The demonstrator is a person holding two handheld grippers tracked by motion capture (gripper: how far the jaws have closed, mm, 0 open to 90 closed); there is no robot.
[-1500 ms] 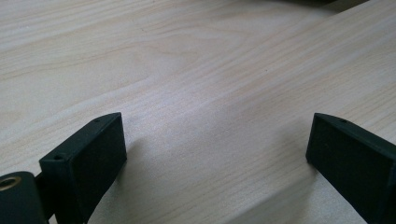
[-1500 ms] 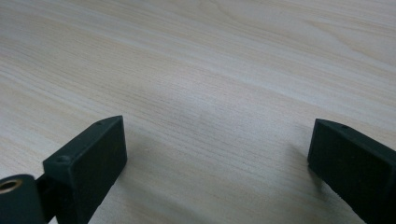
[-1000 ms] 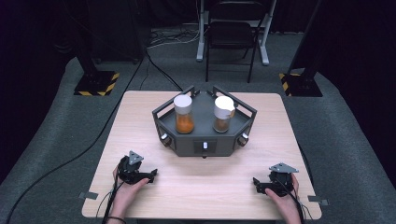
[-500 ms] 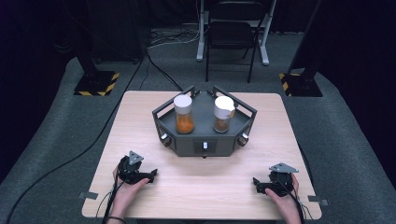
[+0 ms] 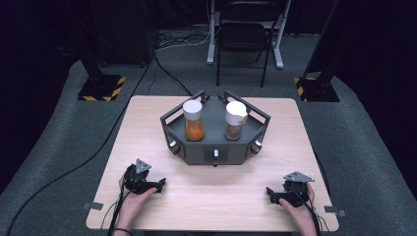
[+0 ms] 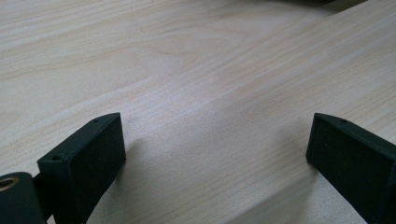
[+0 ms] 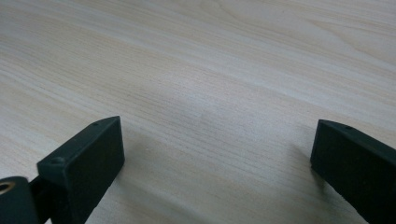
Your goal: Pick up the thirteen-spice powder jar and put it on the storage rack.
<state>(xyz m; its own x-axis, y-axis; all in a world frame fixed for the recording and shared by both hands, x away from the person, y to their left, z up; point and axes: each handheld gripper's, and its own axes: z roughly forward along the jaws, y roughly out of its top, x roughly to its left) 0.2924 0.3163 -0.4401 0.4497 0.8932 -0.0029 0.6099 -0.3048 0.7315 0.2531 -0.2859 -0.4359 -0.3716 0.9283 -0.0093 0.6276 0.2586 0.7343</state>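
Both black two-jaw tools, the left tool (image 5: 158, 185) and the right tool (image 5: 270, 193), rest spread wide on the pale wooden desk (image 5: 211, 196), well in front of the dark six-sided tray (image 5: 215, 149), so the orange-filled clear jar (image 5: 193, 121) and brown-filled clear jar (image 5: 234, 120) stay upright inside it, waiting.

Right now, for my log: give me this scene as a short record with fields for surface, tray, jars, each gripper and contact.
surface: wooden table
tray: dark six-sided tray, at the table's middle toward the far edge
left jar: white lid, orange contents, upright in the tray
right jar: white lid, brownish contents, upright in the tray
left gripper: open, low over bare wood near the front edge
right gripper: open, low over bare wood near the front edge
contact: neither gripper touches the tray or a jar
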